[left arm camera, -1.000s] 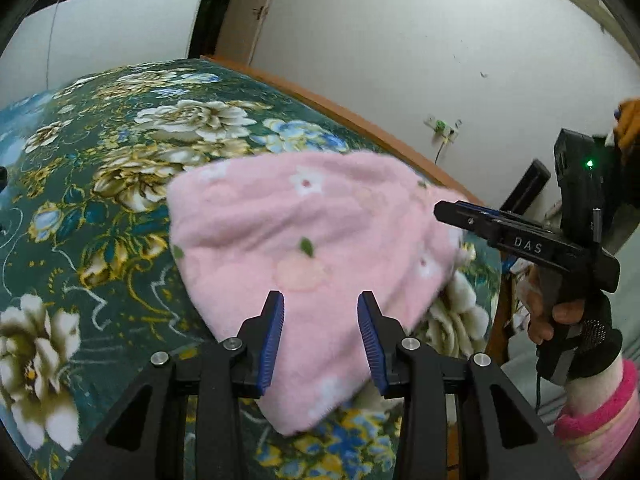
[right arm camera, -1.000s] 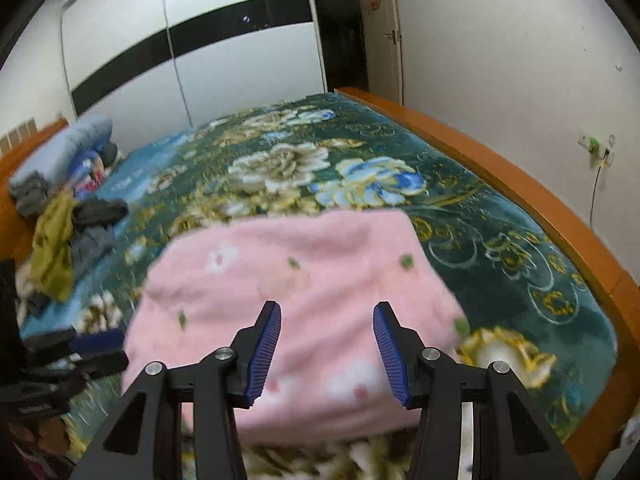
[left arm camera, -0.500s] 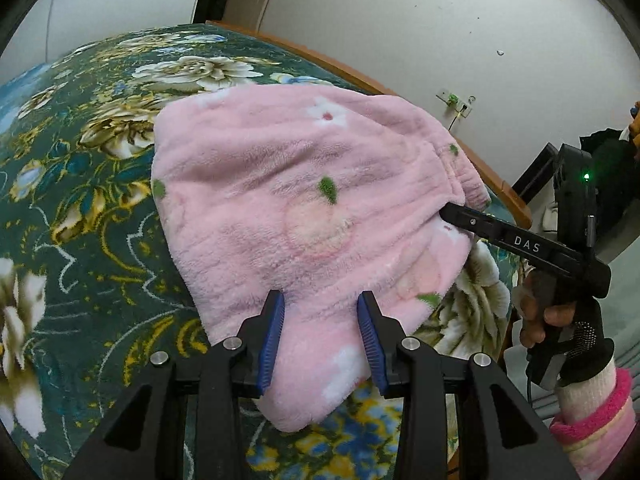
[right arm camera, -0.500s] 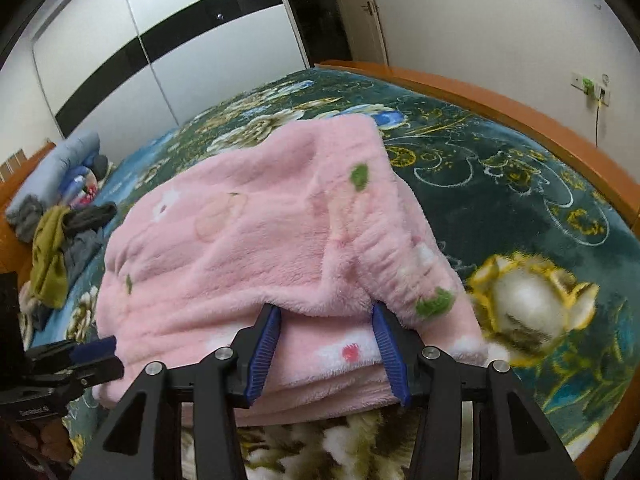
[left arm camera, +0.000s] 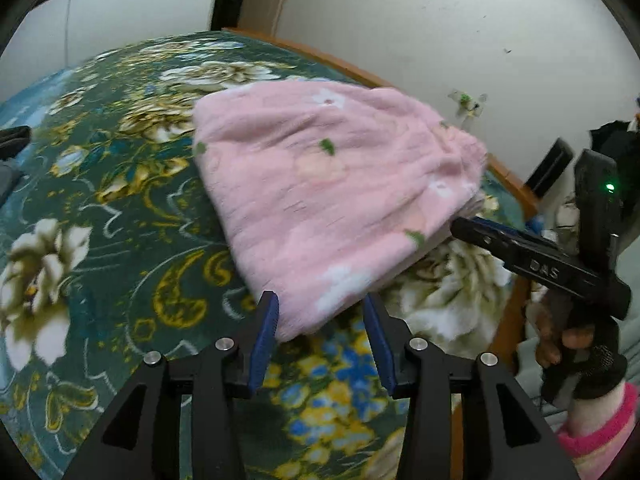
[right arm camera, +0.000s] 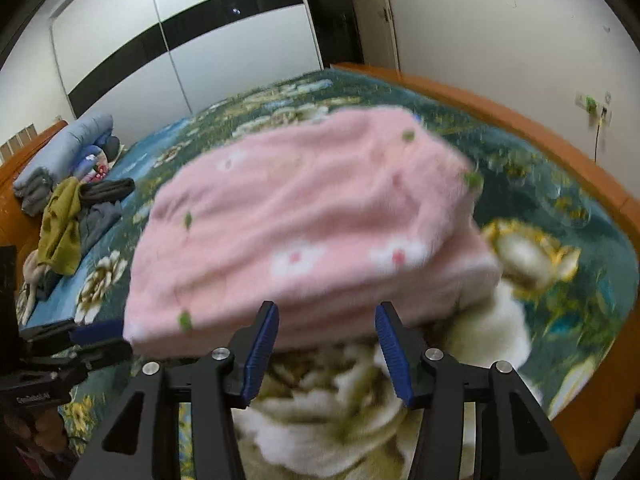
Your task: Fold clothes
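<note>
A pink fleece garment (left arm camera: 332, 188) with small flowers lies folded in layers on the green floral bedspread (left arm camera: 100, 208); it also shows in the right wrist view (right arm camera: 304, 232). My left gripper (left arm camera: 320, 320) is open and empty, just short of the garment's near corner. My right gripper (right arm camera: 326, 330) is open and empty, just in front of the garment's near folded edge. The right gripper shows in the left wrist view (left arm camera: 472, 228) at the garment's right edge. The left gripper shows in the right wrist view (right arm camera: 96, 340) by the garment's left corner.
A pile of unfolded clothes (right arm camera: 68, 216) and a rolled blue quilt (right arm camera: 60, 152) lie at the far left of the bed. The orange wooden bed frame (right arm camera: 540, 144) runs along the right side. A white wardrobe (right arm camera: 180, 48) stands behind.
Both grippers have drawn back from the garment's edge; half a second ago their fingers straddled the fabric. The garment stays folded on the bed.
</note>
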Available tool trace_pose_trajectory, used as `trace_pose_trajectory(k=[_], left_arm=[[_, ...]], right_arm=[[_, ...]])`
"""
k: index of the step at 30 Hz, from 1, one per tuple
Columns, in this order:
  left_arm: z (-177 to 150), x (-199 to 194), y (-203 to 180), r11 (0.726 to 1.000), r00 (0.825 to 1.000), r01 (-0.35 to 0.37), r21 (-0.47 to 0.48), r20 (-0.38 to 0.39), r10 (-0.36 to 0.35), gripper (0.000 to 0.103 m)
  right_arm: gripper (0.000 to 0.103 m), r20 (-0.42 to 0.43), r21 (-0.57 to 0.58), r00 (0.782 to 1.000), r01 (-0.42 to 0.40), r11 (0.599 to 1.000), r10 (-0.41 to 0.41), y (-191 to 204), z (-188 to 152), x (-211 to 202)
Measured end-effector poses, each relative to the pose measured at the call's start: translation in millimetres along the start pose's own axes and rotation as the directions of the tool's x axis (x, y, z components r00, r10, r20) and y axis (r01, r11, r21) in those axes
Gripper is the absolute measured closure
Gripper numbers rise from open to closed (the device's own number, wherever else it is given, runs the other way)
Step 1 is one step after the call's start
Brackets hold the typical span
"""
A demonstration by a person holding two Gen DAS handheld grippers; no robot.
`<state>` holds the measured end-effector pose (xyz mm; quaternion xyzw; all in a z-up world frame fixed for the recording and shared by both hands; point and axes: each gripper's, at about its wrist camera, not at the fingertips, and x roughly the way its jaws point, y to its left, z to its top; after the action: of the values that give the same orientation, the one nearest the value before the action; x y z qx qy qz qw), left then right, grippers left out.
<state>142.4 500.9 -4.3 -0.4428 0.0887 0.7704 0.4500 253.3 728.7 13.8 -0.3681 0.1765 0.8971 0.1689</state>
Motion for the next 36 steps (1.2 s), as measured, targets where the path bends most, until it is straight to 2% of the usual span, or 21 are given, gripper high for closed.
trace_pose_trajectory(k=[5,7,11,21,29,36], left_arm=[[-10.0,15.5,0.4,0.996,0.996,-0.089,-0.023,-0.025,0.088,0.058],[-12.8,21.5,1.8,0.995,0.994,-0.096,-0.038,-0.05,0.095,0.058],[-16.2,30.8,-1.9,0.991,0.99,-0.126,-0.032,-0.064,0.124,0.057],[-20.4,38.3,-12.0,0.992,0.991,-0.126,-0.014,-0.057,0.125,0.031],[-27.6,42.9,-23.2,0.991,0.99,-0.135,0.026,-0.038,0.135,0.017],[-34.9,41.1,-28.8,0.987,0.988,-0.152,0.049,-0.006,0.152,0.015]], right_arm=[[0.048,-0.034,0.04,0.999,-0.019,0.999,0.02,2.5,-17.5,17.0],[0.048,-0.05,0.041,0.998,-0.029,0.999,0.031,7.7,-23.3,25.2],[0.039,-0.033,-0.001,0.999,-0.002,1.0,0.002,23.1,-30.3,31.7],[0.033,0.037,0.071,0.999,0.033,0.997,-0.036,31.8,-45.2,36.6],[0.028,0.066,0.071,0.996,0.056,0.996,-0.061,40.0,-51.0,40.6],[0.022,0.082,0.063,0.993,0.075,0.995,-0.08,50.7,-50.1,51.0]])
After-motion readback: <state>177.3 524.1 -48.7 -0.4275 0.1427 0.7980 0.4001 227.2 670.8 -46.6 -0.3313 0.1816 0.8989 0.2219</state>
